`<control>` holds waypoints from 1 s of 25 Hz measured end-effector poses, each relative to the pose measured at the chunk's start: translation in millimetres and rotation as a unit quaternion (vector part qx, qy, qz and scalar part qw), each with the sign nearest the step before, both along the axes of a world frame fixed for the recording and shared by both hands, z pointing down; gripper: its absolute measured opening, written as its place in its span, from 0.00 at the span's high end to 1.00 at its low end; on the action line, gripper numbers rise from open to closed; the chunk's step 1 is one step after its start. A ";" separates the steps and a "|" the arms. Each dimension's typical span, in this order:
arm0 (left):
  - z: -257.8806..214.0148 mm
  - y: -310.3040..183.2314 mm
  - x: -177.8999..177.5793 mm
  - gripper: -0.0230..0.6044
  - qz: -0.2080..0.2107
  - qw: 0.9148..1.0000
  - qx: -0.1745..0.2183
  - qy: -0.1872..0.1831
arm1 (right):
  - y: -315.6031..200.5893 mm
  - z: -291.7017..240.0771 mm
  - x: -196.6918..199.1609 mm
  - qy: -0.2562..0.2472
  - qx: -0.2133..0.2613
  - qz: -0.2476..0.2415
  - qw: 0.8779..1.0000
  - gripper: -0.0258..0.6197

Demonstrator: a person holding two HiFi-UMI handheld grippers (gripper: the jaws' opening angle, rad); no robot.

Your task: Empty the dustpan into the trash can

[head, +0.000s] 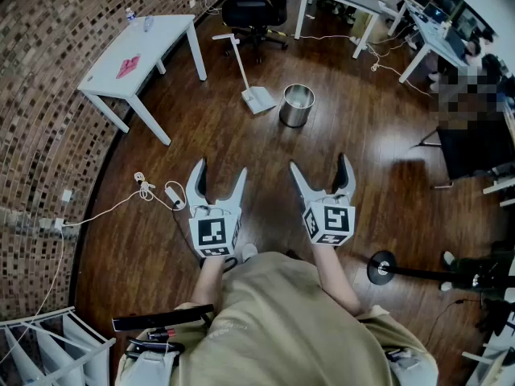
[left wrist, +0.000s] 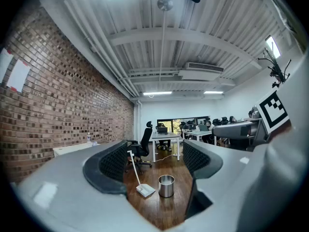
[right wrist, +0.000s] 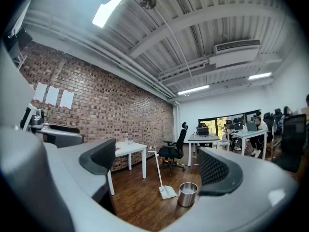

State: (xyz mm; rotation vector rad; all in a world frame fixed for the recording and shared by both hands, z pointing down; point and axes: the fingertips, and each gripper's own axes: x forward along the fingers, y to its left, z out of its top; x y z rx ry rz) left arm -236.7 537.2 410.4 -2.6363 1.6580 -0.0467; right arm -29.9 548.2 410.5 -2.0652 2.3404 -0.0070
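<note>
Wood floor point(head: 241, 147) bears dustpan point(head: 257, 99) beside trash can point(head: 297, 105), office chair point(head: 253, 10) behind.

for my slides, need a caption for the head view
Open and empty, the left gripper and right gripper face the long-handled dustpan beside the metal trash can.

Open-plan office, long brick wall point(head: 48, 119), white desks point(head: 157, 43), black swivel chair point(head: 249, 10), wood floor point(head: 241, 159)
</note>
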 end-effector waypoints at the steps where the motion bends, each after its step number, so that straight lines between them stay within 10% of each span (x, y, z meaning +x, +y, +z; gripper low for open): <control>1: 1.1 -3.1 -5.3 0.42 0.000 1.000 -0.002 0.001 | -0.9 1.2 -7.2 0.001 -0.002 -0.003 1.000 0.14; 8: 17.8 -19.4 -15.8 0.44 0.014 1.000 -0.023 0.012 | -2.8 14.4 -27.8 0.012 -0.022 -0.010 1.000 0.14; 25: -14.3 -105.2 83.9 0.45 0.001 1.000 0.003 0.002 | -107.6 -19.1 73.1 -0.013 0.024 -0.031 0.999 0.14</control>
